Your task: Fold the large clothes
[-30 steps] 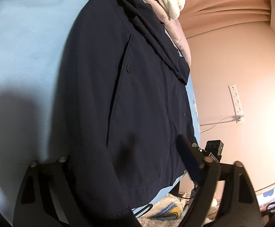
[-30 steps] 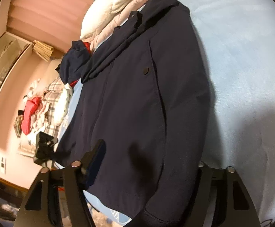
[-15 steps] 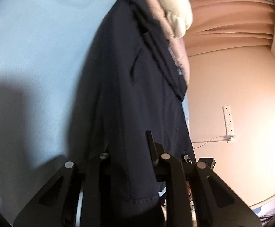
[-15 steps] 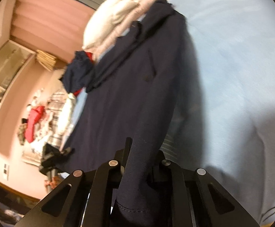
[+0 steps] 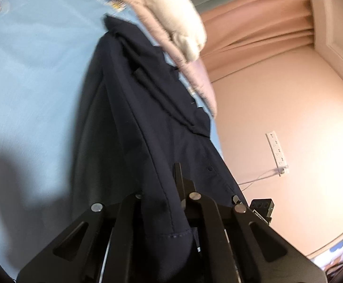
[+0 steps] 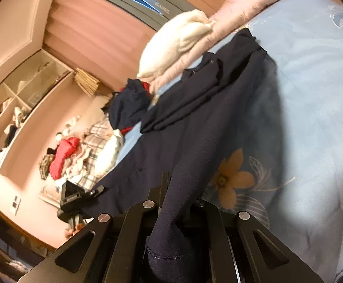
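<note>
Pinching navy jacket (image 5: pixel 133 122) hem, left gripper (image 5: pixel 165 202) closed, right gripper (image 6: pixel 178 202) likewise

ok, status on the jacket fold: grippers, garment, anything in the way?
Left gripper shut on navy jacket hem. Right gripper shut on the other side. Jacket partly lifted off blue sheet. Pink duvet at the collar end, not blocking.

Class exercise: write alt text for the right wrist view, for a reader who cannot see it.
The right gripper is shut on the hem of a navy jacket, lifting it off a light blue bedsheet printed with an orange flower. A white pillow and piled clothes lie beyond.
</note>
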